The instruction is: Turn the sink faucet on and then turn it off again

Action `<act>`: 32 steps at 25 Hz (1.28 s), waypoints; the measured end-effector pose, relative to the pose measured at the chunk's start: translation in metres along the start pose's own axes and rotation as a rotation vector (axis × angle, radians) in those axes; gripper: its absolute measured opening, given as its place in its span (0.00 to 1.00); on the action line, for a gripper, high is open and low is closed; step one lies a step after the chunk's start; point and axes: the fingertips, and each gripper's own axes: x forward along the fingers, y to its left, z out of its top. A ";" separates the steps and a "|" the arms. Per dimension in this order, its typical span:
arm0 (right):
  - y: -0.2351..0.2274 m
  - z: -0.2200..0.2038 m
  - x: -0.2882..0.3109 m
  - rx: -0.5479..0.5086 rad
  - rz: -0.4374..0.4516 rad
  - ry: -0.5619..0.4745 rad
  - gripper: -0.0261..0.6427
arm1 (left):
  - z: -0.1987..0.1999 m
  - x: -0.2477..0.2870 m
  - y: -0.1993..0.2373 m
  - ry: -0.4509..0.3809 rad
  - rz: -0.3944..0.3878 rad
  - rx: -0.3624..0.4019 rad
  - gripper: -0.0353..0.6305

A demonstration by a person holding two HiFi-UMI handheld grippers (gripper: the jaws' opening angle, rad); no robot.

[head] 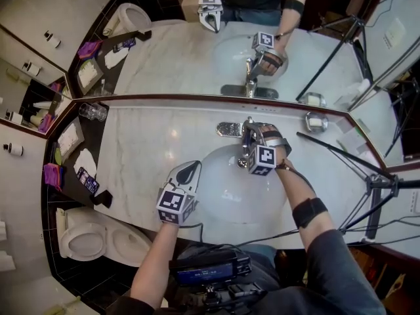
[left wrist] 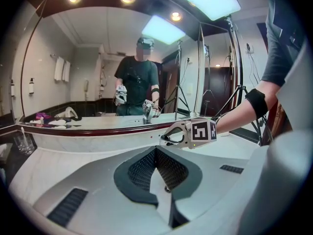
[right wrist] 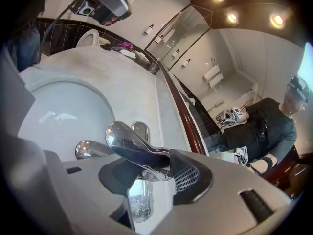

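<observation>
The chrome faucet (head: 247,131) stands at the back of the white sink basin (head: 220,189). In the right gripper view its lever (right wrist: 132,143) runs between the jaws, with the spout (right wrist: 90,149) below it. My right gripper (right wrist: 149,161) is shut on the lever, a pad on each side of it. In the head view the right gripper (head: 249,142) sits on top of the faucet. My left gripper (head: 190,170) hovers over the basin's front left rim, shut and holding nothing. The left gripper view shows its pads meeting (left wrist: 155,152), with the right gripper (left wrist: 168,139) ahead of it.
A large mirror (head: 197,51) backs the marble counter (head: 144,149). A glass (head: 93,112) stands at the back left and a soap dish (head: 316,122) at the back right. Toiletries lie on the dark shelf (head: 72,153) at left. A toilet (head: 85,238) and a tripod (head: 371,182) flank the counter.
</observation>
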 end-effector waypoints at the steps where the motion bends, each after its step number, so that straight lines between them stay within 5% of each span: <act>1: 0.000 0.000 0.001 0.002 0.012 -0.002 0.34 | 0.000 0.001 -0.001 0.001 -0.001 0.000 0.05; 22: 0.000 -0.011 0.011 0.149 0.304 0.064 0.34 | 0.003 0.010 -0.001 0.008 -0.011 0.005 0.05; 32: -0.008 -0.010 0.011 0.299 0.361 0.050 0.33 | 0.001 0.009 0.001 0.000 -0.016 -0.009 0.05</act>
